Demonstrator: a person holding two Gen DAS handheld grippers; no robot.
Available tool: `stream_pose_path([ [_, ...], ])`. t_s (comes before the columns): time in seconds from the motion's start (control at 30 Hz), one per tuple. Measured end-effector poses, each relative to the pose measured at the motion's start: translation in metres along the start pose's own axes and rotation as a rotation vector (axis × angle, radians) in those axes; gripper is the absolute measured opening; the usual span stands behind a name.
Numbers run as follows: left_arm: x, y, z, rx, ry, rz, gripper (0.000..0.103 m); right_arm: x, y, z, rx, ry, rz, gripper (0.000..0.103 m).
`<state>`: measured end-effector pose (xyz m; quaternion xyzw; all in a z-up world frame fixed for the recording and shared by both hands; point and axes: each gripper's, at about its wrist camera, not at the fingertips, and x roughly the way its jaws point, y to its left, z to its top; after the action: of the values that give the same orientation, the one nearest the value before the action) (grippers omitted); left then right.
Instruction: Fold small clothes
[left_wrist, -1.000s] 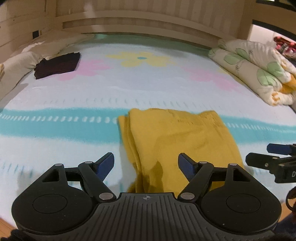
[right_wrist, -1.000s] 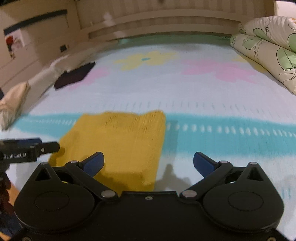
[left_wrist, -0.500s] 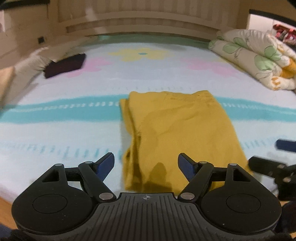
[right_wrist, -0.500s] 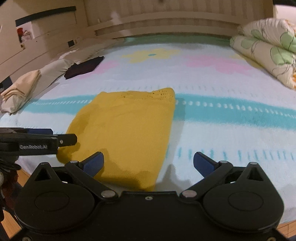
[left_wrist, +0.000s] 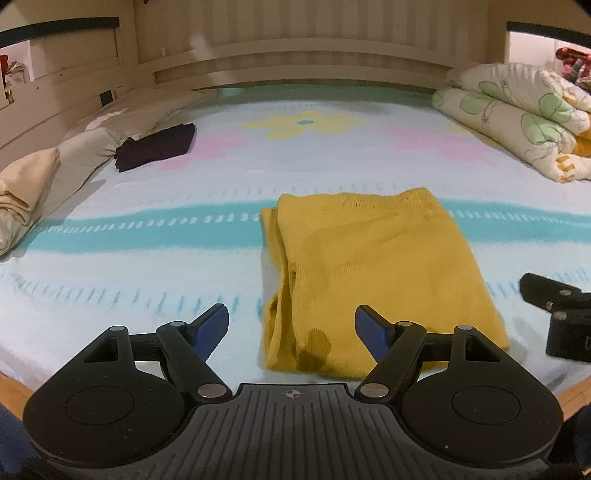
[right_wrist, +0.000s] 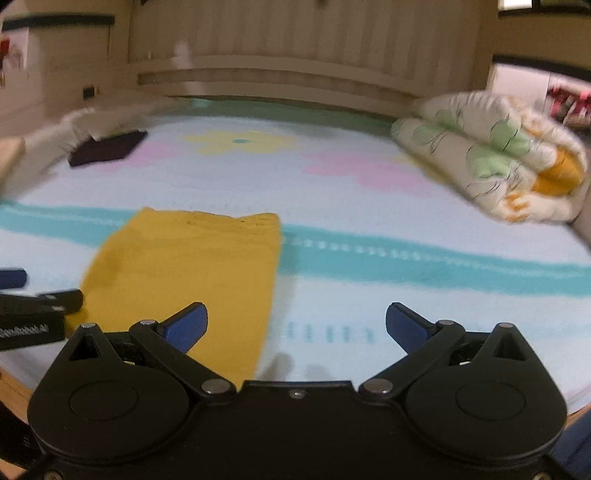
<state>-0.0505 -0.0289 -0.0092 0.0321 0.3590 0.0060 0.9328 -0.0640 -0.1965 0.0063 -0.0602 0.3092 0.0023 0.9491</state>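
Note:
A folded yellow garment (left_wrist: 373, 269) lies flat on the bed near its front edge; it also shows in the right wrist view (right_wrist: 192, 273). My left gripper (left_wrist: 291, 326) is open and empty, held above the garment's near left corner. My right gripper (right_wrist: 295, 325) is open and empty, held above the bedsheet just right of the garment's right edge. The right gripper's side shows in the left wrist view (left_wrist: 554, 314).
A folded dark garment (left_wrist: 155, 147) lies at the back left beside beige pillows (left_wrist: 29, 192). A rolled floral quilt (left_wrist: 517, 118) lies at the back right. The bed's wooden front edge (left_wrist: 14, 387) is close below the grippers. A headboard stands behind.
Both grippers have pulled back and up from the yellow garment, which now looks farther off. Both stay open. The right wrist view has swung to the right.

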Motion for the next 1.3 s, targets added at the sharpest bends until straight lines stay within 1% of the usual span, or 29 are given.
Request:
stream_pose_path([
  [0.1,0.0,-0.001,-0.002,-0.006,0.012,0.012,0.074,-0.001,0.004,-0.001,-0.003,0.009,0.079,0.102],
  [0.17,0.0,0.001,-0.003,-0.015,0.016,0.017,0.074,0.0,0.004,-0.001,0.003,0.027,0.116,0.102],
  [0.27,0.002,0.003,-0.003,-0.032,0.031,0.007,0.074,0.005,0.003,-0.002,0.022,0.072,0.15,0.102],
  [0.37,0.005,0.003,-0.004,-0.037,0.043,0.003,0.074,0.01,-0.001,-0.004,0.073,0.132,0.192,0.101],
  [0.43,0.006,0.002,-0.005,-0.037,0.051,-0.007,0.074,0.013,-0.003,-0.006,0.107,0.166,0.213,0.097],
  [0.57,0.008,-0.002,-0.007,-0.023,0.065,-0.011,0.074,0.021,-0.007,-0.011,0.152,0.23,0.203,0.096],
  [0.67,0.01,-0.005,-0.008,-0.018,0.074,-0.012,0.074,0.025,-0.009,-0.012,0.163,0.251,0.182,0.096],
  [0.9,0.012,-0.008,-0.009,-0.004,0.087,-0.006,0.074,0.027,-0.012,-0.012,0.169,0.256,0.162,0.096],
  [1.3,0.015,-0.008,-0.009,0.002,0.102,-0.007,0.074,0.031,-0.013,-0.011,0.168,0.266,0.167,0.096],
])
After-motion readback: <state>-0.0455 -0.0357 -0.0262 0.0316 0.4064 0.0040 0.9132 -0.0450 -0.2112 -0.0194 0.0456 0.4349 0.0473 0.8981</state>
